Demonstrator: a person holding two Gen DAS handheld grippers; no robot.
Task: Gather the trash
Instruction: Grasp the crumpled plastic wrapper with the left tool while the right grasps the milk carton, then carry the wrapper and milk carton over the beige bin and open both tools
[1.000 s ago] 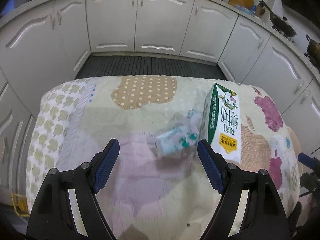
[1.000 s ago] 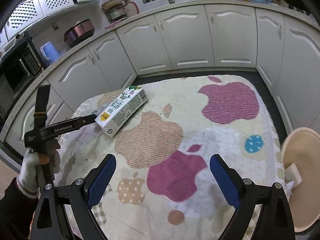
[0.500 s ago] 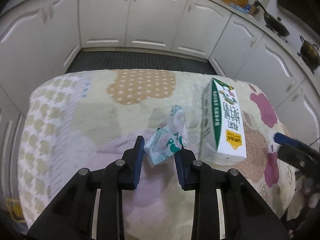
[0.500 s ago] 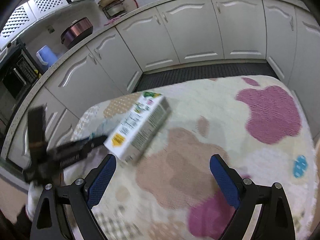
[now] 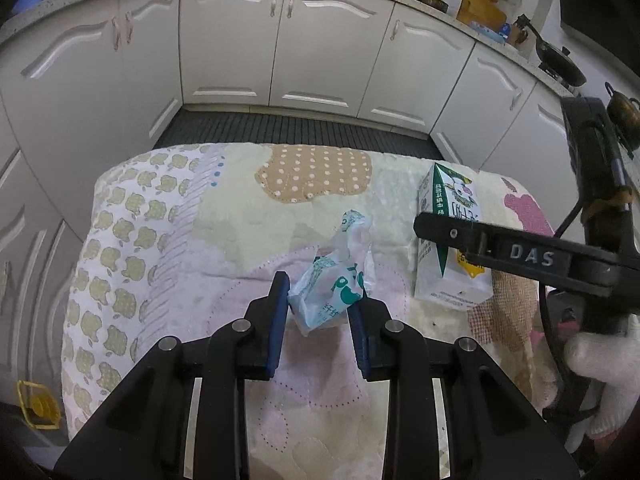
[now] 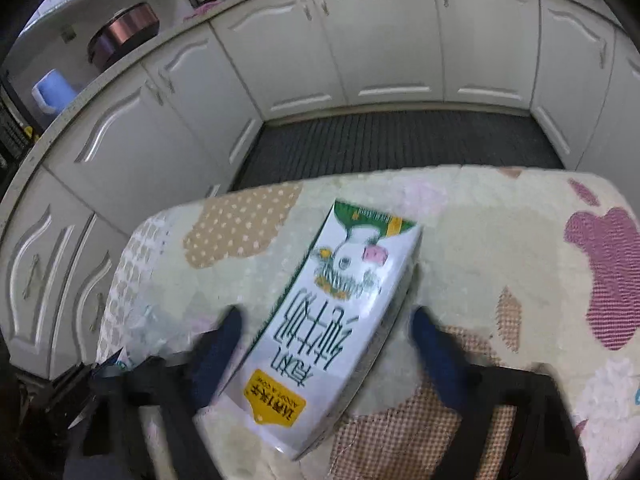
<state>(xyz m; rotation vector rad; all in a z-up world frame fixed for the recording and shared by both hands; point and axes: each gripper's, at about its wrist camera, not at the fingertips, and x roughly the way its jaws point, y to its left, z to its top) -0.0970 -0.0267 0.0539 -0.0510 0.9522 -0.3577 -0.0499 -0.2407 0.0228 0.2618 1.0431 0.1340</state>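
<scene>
The crumpled wrapper [image 5: 334, 292], a single piece of white plastic with green print, lies on the surface [image 5: 240, 208], a table under a quilted cloth with apple shapes. In the left wrist view the left hand-held gripper [image 5: 318, 310] is narrowed onto it: both blue pads touch its sides, so it is pinched between them. The wrapper's long axis runs away from the camera toward the cabinets [image 5: 332, 44], with a thin twisted tail at the far end. To its right, apart from it, lies one milk carton [image 5: 450, 240] on its side, long axis also running away from the camera, gabled green end toward the cabinets and yellow label at the near end. One black finger of the right hand-held gripper [image 5: 512, 252] crosses in front of the carton, carried by a hand in a white glove [image 5: 600, 376].

In the right wrist view the picture is blurred by motion. The milk carton [image 6: 332, 320] fills the middle, lying flat, long axis slanting from lower left to upper right, green cow-printed end farthest away. The right hand-held gripper [image 6: 324, 344] straddles it, its jaws having just been closing, one blue pad on each side of the carton. A gap shows beside each pad, so they do not press on it. At the lower left edge the left gripper's black frame [image 6: 72, 392] is visible with a scrap of the wrapper.
</scene>
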